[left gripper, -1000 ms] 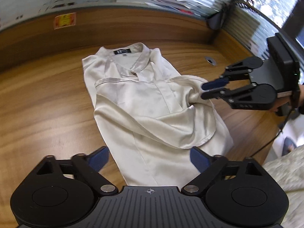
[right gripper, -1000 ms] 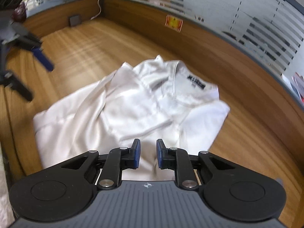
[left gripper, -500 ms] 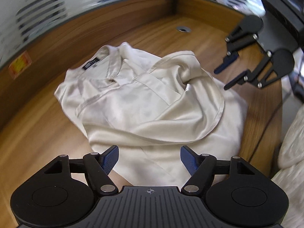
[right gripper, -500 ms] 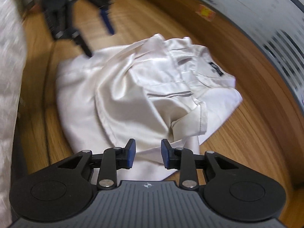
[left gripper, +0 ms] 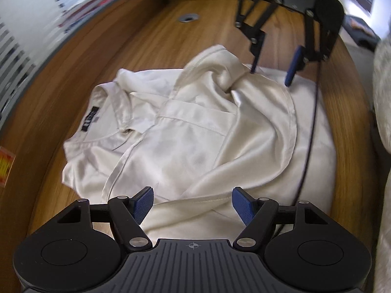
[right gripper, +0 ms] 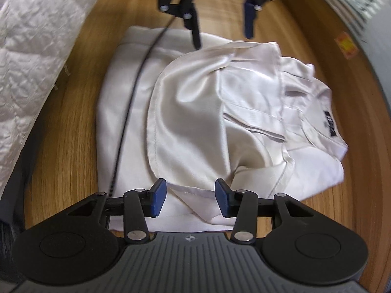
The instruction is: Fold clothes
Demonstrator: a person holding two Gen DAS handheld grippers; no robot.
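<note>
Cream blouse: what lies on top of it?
A black cable runs across the cream blouse; a folded-over flap covers its middle. What that flap hides cannot be seen.

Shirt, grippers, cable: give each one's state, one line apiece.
Shirt: partly folded, rumpled, flat on table.
Left gripper: open, over shirt's edge, gripping nothing.
Right gripper: open, jaws just been opening, hem between them unpinched.
Cable: trailing across shirt.

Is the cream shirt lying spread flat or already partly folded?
Partly folded. The cream shirt lies on the wooden table with one rounded-hem panel flipped over its front, bunched near the collar side.
</note>
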